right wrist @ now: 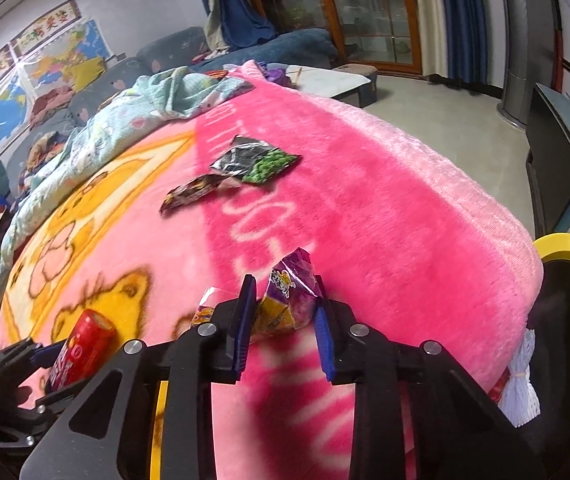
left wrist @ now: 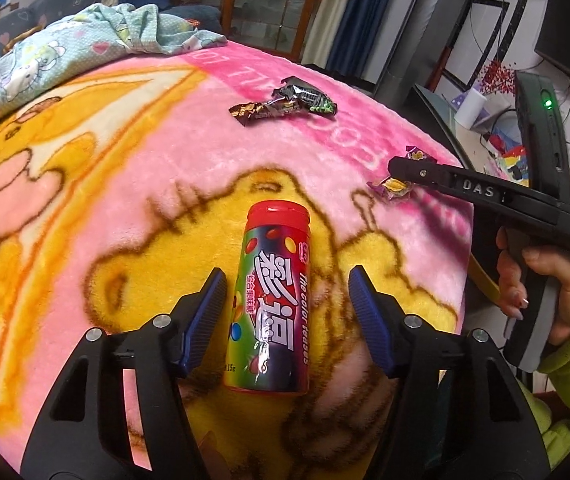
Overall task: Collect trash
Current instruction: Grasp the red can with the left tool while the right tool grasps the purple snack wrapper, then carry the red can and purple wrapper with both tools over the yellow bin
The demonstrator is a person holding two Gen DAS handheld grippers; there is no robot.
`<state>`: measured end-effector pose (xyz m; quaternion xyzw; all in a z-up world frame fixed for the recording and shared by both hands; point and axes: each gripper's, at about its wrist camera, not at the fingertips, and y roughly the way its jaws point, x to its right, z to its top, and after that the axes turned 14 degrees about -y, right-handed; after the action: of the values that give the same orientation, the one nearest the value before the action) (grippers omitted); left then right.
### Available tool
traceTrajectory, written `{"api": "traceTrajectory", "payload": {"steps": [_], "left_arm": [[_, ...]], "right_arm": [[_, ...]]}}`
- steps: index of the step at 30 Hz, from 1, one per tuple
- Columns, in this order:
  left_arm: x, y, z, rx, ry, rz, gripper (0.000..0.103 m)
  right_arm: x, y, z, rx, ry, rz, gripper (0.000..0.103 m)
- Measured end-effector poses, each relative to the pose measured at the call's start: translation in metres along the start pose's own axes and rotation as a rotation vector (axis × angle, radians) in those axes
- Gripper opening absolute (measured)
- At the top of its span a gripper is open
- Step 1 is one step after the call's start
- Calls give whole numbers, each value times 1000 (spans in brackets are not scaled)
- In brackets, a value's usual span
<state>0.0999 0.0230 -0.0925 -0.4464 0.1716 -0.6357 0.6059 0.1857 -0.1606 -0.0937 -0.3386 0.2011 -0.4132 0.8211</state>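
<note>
A red candy tube [left wrist: 269, 300] lies on the pink and yellow blanket [left wrist: 125, 208] between the fingers of my left gripper [left wrist: 288, 276]. That gripper is open: its left pad is close against the tube and its right pad stands clear of it. The tube [right wrist: 85, 344] also shows low on the left in the right wrist view. My right gripper [right wrist: 285, 284] is shut on a purple candy wrapper [right wrist: 291, 300], both pads against its sides. From the left wrist view, the right gripper [left wrist: 395, 168] rests over that wrapper [left wrist: 393, 190] near the blanket's right edge.
Farther back lie a black and green wrapper [right wrist: 255, 160] and a brown wrapper [right wrist: 193, 194]. A crumpled light-blue quilt [right wrist: 145, 100] covers the far left. A yellow-rimmed dark container [right wrist: 569, 246] stands past the blanket's right edge. A hand in a green sleeve [left wrist: 545, 292] holds the right gripper.
</note>
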Motion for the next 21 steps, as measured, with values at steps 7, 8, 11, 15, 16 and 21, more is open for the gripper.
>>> {"api": "traceTrajectory", "payload": {"steps": [7,8,11,15,16,21], "left_arm": [[4,3,-1,4,24,55,27],[4,3,-1,3,25,52,27],[4,0,-1,10,26,38,27],[12,-8,2,44,41,8,27],[14,-10,3,50,43,0,27],[27,-18,10,78,36,-51,27]], "right_arm": [[-7,-14,-1,16,-41,10,25],[-7,-18,-1,20,-46,8,25],[-5,-26,-1,29,-60,-2,25],[2,-37,-1,42,-64,-19,25],[3,-38,0,44,-64,-22,25],[15,-51,-2,57,-53,-40,25]]}}
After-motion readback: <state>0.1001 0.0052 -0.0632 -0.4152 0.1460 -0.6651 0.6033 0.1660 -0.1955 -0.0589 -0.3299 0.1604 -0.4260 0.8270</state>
